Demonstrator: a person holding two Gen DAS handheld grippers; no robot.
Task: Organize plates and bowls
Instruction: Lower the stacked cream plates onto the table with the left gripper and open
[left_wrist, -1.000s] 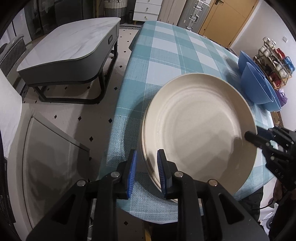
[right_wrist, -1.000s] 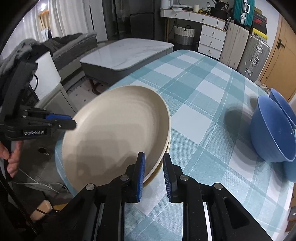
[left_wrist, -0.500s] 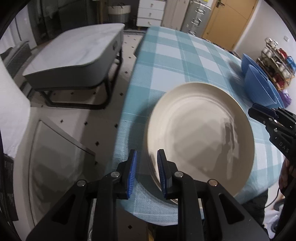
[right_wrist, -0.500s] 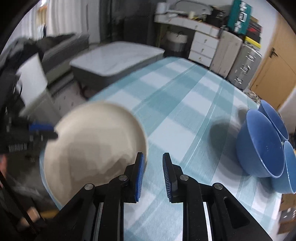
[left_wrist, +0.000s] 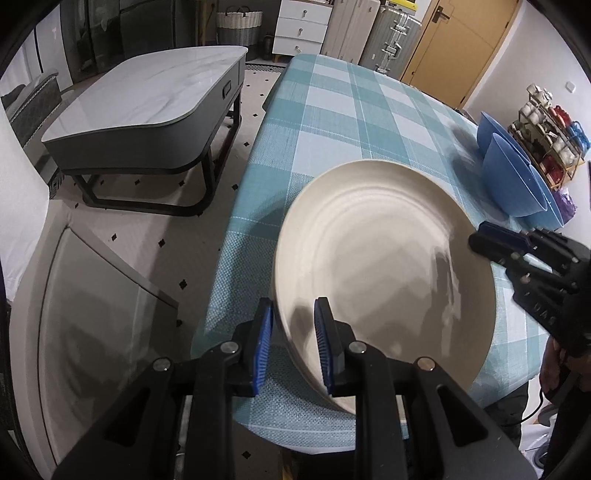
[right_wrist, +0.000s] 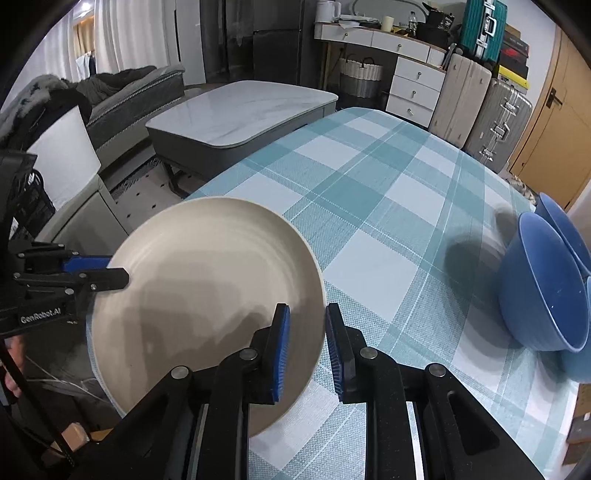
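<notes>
A stack of cream plates (left_wrist: 384, 266) sits tilted at the near corner of the teal checked table (left_wrist: 351, 110). My left gripper (left_wrist: 293, 343) is shut on the stack's near-left rim. My right gripper (right_wrist: 306, 343) is shut on the opposite rim of the cream plates (right_wrist: 207, 295); it shows as a black body (left_wrist: 532, 266) at the right of the left wrist view. The left gripper shows at the left of the right wrist view (right_wrist: 92, 271). Blue bowls (right_wrist: 543, 284) lean on each other at the table's right edge, also in the left wrist view (left_wrist: 513, 177).
A grey marble-topped coffee table (left_wrist: 147, 107) stands left of the dining table. A white drawer unit (right_wrist: 413, 88), suitcases (right_wrist: 495, 122) and a wooden door (left_wrist: 465, 44) line the far wall. A rack of cups (left_wrist: 550, 136) stands beyond the bowls. A sofa (right_wrist: 129, 96) is at far left.
The plates have shifted toward the table's near-left corner and tilted. My right gripper, off the rim half a second ago, is back on it. The left gripper kept its hold.
</notes>
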